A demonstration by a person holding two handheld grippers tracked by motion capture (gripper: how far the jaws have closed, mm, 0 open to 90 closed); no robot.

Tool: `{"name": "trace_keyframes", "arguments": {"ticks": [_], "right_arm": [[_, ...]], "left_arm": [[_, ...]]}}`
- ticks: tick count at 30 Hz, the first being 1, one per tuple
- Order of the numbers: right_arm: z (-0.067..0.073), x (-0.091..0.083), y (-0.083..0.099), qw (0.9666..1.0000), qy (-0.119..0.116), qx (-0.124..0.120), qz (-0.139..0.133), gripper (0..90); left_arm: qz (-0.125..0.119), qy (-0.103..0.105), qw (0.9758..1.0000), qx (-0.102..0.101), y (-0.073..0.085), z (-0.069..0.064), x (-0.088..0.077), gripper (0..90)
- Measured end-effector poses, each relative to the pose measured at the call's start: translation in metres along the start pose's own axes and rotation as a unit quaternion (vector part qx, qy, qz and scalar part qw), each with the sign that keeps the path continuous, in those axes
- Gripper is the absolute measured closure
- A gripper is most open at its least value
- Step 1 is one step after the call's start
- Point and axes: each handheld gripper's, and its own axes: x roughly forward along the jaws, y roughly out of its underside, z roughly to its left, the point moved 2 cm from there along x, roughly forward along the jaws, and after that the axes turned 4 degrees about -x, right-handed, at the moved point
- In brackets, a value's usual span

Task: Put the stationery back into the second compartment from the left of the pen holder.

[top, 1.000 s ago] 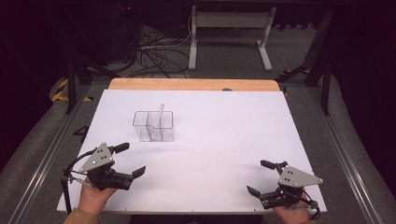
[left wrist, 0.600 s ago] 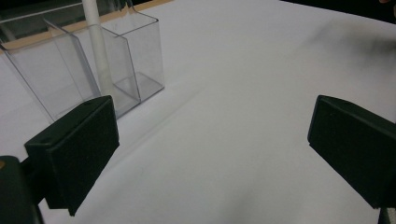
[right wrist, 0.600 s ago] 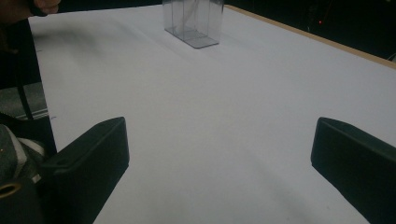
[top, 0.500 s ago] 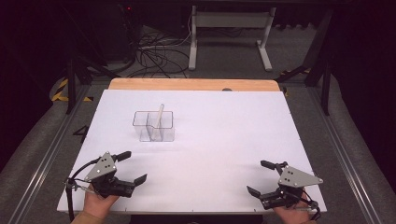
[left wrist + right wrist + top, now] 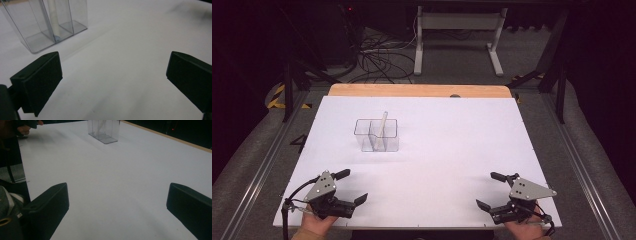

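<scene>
Left gripper [image 5: 351, 186] has drawn back toward the table's [image 5: 452, 150] near edge, jaws released.

Left gripper [image 5: 349, 186]: has pulled back toward the near edge of the counter [image 5: 452, 150], farther from the clear container [image 5: 377, 135].
Left hand [image 5: 314, 225]: now barely in frame.

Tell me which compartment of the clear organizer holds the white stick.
The middle compartment of the clear organizer: the white stick stands in it, leaning, its tip on the floor. The compartments either side look empty.
</scene>
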Motion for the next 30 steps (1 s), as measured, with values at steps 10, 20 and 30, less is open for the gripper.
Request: {"name": "trace_keyframes", "arguments": {"ticks": [10,20,30], "right_arm": [[-0.0011,0.0025,0.0017,1.0000,-0.004,0.007,0.004,4.8],[-0.0019,0.0025,0.0023,0.9999,-0.003,0.010,0.005,4.8],[-0.0017,0.0024,0.0023,0.9999,-0.003,0.010,0.005,4.7]], "left_arm": [[-0.010,-0.022,0.9996,0.014,-0.0023,0.0041,-0.0023,1.0],[-0.009,-0.017,0.9997,0.013,-0.0039,0.0006,-0.0009,1.0],[-0.006,-0.024,0.9997,0.004,-0.0053,0.0015,-0.0035,0.9]]}}
